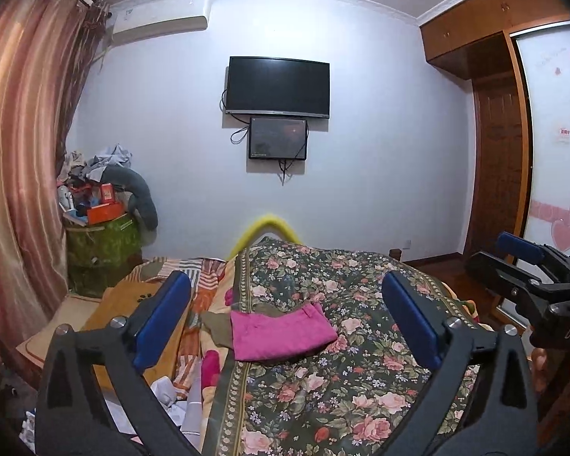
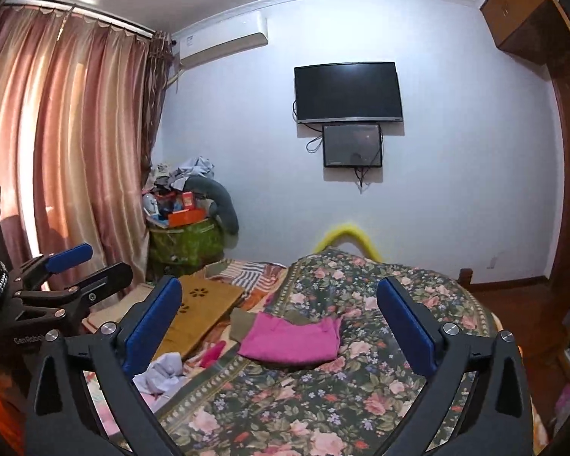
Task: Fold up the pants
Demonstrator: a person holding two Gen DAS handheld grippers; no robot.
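Folded pink pants (image 1: 279, 336) lie on the floral quilt (image 1: 323, 387) of the bed, partly over an olive garment (image 1: 214, 328). In the right wrist view the pants (image 2: 290, 340) lie ahead, between the fingers. My left gripper (image 1: 285, 323) is open and empty, held above the bed short of the pants. My right gripper (image 2: 281, 326) is open and empty too, at about the same height. The right gripper shows at the right edge of the left wrist view (image 1: 528, 266), and the left gripper at the left edge of the right wrist view (image 2: 83, 266).
A tan board (image 2: 197, 311) and crumpled white cloth (image 2: 159, 376) lie on the bed's left side. A green bin piled with clutter (image 1: 102, 243) stands in the corner by the curtain (image 1: 22, 152). A TV (image 1: 277, 87) hangs on the far wall. A wardrobe (image 1: 501, 152) stands at right.
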